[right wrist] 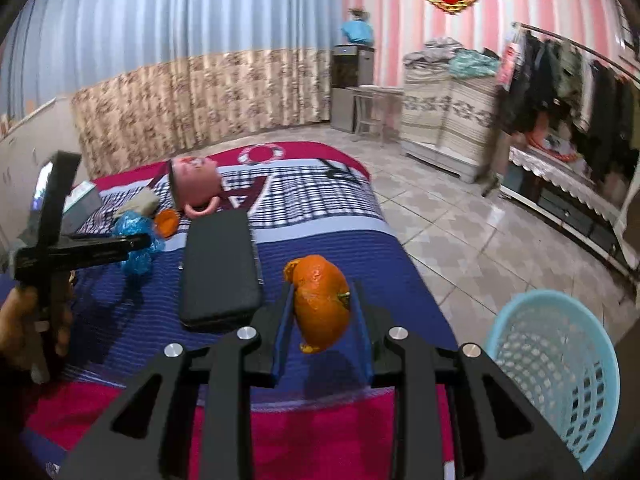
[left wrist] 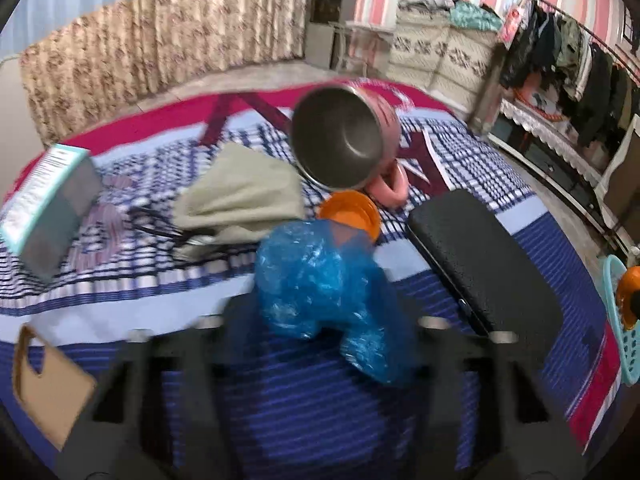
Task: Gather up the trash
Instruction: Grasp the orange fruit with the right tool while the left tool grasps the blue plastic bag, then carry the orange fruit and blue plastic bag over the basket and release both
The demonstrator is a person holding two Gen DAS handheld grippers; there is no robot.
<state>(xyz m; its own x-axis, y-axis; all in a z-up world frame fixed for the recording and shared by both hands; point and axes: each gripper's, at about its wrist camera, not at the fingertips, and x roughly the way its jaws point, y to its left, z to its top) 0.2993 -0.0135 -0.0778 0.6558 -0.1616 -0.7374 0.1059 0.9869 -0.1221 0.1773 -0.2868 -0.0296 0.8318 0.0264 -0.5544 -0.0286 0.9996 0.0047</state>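
My left gripper (left wrist: 320, 320) is shut on a crumpled blue plastic bag (left wrist: 320, 292) and holds it just above the striped bed cover; from the right wrist view the same gripper (right wrist: 140, 242) and bag (right wrist: 134, 224) show at the left. My right gripper (right wrist: 322, 304) is shut on a piece of orange peel (right wrist: 322, 300) above the bed's near edge. A light blue mesh basket (right wrist: 560, 368) stands on the floor at lower right, also at the right edge of the left wrist view (left wrist: 622, 320).
On the bed lie a black case (left wrist: 484, 264), a pink mug (left wrist: 344, 140) on its side, an orange lid (left wrist: 352, 212), a folded beige cloth (left wrist: 240, 192), scissors (left wrist: 168, 228), a small box (left wrist: 48, 204) and a cardboard piece (left wrist: 48, 384). Tiled floor lies to the right.
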